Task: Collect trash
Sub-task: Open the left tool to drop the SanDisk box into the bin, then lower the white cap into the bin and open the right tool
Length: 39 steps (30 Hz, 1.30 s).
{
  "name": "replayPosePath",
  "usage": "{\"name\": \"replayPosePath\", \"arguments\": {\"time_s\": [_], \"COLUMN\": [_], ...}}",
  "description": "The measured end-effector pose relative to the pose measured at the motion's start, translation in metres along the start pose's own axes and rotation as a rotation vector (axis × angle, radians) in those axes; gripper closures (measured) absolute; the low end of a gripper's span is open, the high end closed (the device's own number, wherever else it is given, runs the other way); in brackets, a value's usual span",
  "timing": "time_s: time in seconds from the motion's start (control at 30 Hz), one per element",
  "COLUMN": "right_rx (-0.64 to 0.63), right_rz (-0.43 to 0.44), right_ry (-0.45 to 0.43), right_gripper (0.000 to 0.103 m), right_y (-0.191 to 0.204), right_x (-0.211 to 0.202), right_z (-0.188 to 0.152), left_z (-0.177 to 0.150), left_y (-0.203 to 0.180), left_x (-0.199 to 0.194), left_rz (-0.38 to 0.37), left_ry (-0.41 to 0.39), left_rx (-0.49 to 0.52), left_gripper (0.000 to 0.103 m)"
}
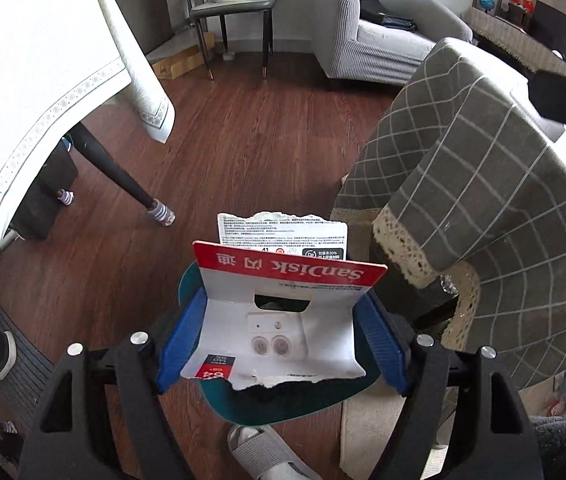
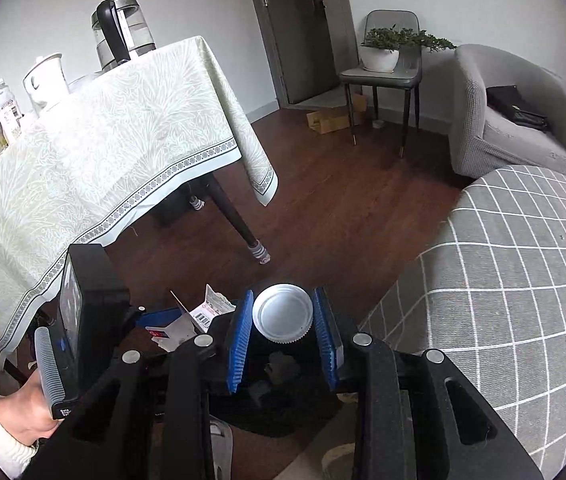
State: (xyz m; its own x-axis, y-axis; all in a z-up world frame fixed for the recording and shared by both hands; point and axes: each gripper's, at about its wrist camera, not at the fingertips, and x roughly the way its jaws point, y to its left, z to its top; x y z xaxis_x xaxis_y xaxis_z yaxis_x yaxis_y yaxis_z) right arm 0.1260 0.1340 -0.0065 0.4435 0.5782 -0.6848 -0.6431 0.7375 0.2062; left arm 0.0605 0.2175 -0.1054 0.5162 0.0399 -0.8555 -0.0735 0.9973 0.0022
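Left tongs (image 1: 283, 320) closed on torn SanDisk card packaging (image 1: 279, 320), blue pads pressed against both side edges, card bowed upward between them. Held directly over the teal bin (image 1: 243, 404), dark liner visible just below the torn lower edge.

Right tongs (image 2: 283, 320) clamped on a dark jar with white screw lid (image 2: 282, 312), lid facing the lens, pads touching the jar on both sides. Also hanging above the bin opening, beside the left tongs; bin itself mostly hidden in this view.

Bin on the wood floor (image 1: 243, 140), between the table with pale cloth (image 2: 103, 140) and the table with grey checked cloth (image 1: 503, 200). Slippered foot (image 1: 259, 452) close against the bin's near side.

Judged step: drop into bin. Advisable to lower each piece close to the liner before spreading the pads, card first since light and likely to flutter sideways; release jar low to avoid bounce or tipping the bin. Worth keeping both tongs apart to prevent a knock.
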Motion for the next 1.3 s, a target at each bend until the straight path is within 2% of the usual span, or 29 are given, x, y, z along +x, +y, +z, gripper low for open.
{"name": "replayPosePath", "arguments": {"time_s": [0.33,0.4,0.47,0.53,0.67,0.9,1.3], "right_rx": [-0.006,-0.012,-0.014,-0.015,-0.022,-0.043,-0.065], "right_rz": [0.025,0.027,0.026,0.028,0.023,0.008,-0.021], "right_ry": [0.045,0.056,0.066,0.074,0.095,0.160,0.276], "right_gripper": [0.072,0.072,0.072,0.072,0.072,0.072,0.072], "right_y": [0.019,0.024,0.027,0.029,0.034,0.041,0.047], "right_x": [0.030,0.036,0.043,0.048,0.059,0.086,0.128], "right_z": [0.002,0.002,0.002,0.001,0.001,-0.007,-0.028], "left_z": [-0.019,-0.022,-0.024,-0.025,-0.027,-0.021,-0.010], "left_y": [0.016,0.019,0.023,0.027,0.034,0.053,0.084], "left_x": [0.023,0.026,0.027,0.026,0.021,-0.001,-0.041], "left_rz": [-0.005,-0.003,-0.010,-0.021,-0.012,-0.005,-0.006], "left_ry": [0.093,0.102,0.110,0.114,0.090,0.024,-0.098], "left_rx": [0.004,0.005,0.000,-0.009,-0.012,-0.059,-0.168], "left_gripper": [0.022,0.020,0.013,0.013,0.013,0.020,0.038]}}
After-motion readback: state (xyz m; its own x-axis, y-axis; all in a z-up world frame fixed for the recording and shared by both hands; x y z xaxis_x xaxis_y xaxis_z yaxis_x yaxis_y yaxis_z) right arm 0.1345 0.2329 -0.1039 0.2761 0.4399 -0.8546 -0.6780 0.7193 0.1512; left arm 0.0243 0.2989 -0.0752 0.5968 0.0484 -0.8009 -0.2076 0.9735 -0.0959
